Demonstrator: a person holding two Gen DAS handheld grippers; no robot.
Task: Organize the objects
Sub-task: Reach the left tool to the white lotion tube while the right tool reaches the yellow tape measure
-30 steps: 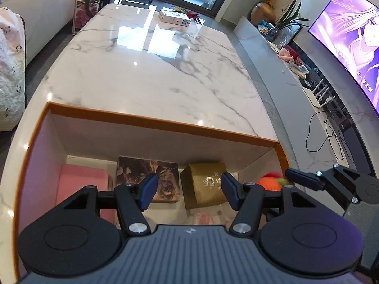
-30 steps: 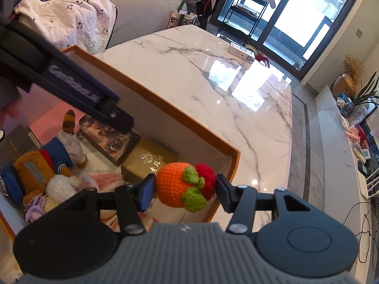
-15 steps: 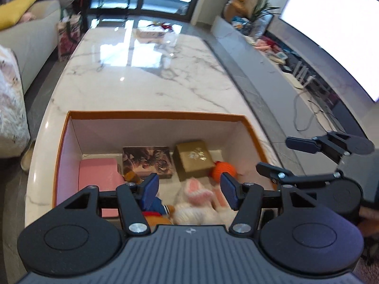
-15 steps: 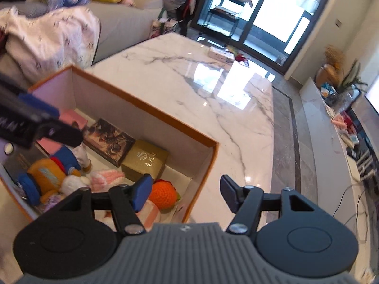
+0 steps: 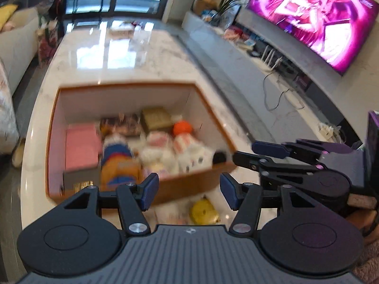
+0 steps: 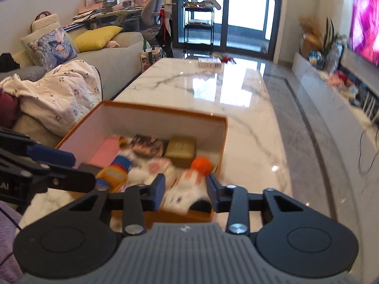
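**Now both your grippers hang empty above the box**

Now the orange-rimmed box [image 5: 123,87] with white inner walls sits on the marble table [image 6: 213,90], and everything below is placed against it. Inside, against its far wall, lie one patterned dark box [image 5: 123,124] and one gold box [image 5: 156,118]. One pink box [image 5: 81,145] lies along its left wall, with one grey box [image 5: 79,177] in the near left corner. One orange crocheted ball [image 5: 182,128] rests near the right wall, just in front of the gold box. In the middle are soft toys, blurred: one in blue and orange [image 5: 119,162], and what look like two white-and-pink ones [image 5: 180,152]. Outside, just before the near wall, one yellow toy [image 5: 205,211] lies on the table.

Your left gripper [image 5: 187,191] is released, wide and empty, over the near wall. Your right gripper [image 6: 186,191] holds nothing; its jaws are closing on air, above the near right corner.
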